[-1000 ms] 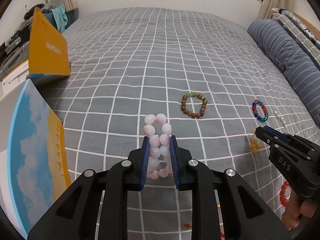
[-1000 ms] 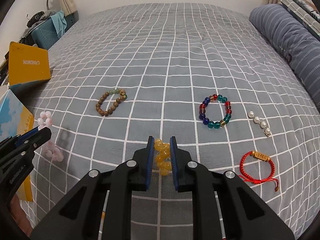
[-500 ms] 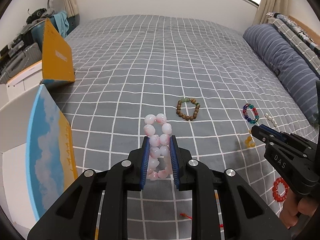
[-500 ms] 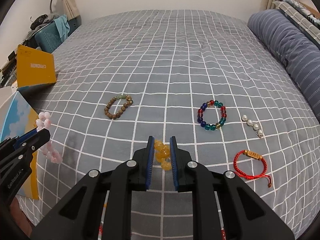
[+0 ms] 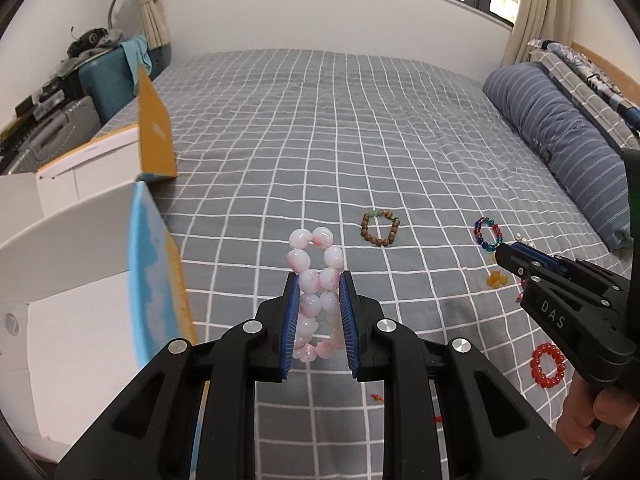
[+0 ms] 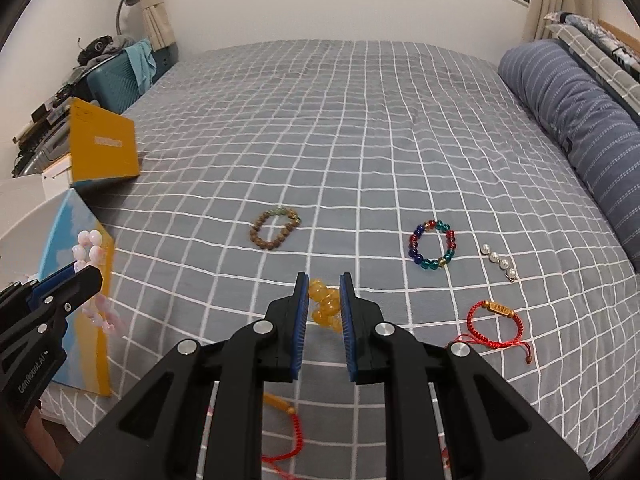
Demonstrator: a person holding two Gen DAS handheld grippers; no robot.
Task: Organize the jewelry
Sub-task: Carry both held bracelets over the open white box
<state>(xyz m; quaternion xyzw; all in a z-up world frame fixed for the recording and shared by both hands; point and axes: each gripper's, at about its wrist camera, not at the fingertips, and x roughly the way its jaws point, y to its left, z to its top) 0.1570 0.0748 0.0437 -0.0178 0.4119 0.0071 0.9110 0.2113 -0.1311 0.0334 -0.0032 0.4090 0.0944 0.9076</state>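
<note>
While our left tongs (image 5: 319,312) clamp the pink-and-white bead bracelet (image 5: 316,280) beside the open white cardboard box (image 5: 60,280), our right tongs (image 6: 323,308) pinch the amber bead bracelet (image 6: 326,306) above the grey checked bed (image 6: 360,140). Farther out, we judge most work remains: the red cord bracelet (image 6: 496,320), brown wooden bracelet (image 6: 275,227), multicoloured glass bracelet (image 6: 432,250) and pearl strand (image 6: 499,261) lie unsorted.

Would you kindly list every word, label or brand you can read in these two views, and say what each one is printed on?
"DAS": on the body of the right gripper, read at in the left wrist view.
"GenRobot.AI": on the body of the left gripper, read at in the right wrist view.
White lettering on the orange box flap: too blurred to read.
Marks on the gold charm of the red cord bracelet: too small to read.
</note>
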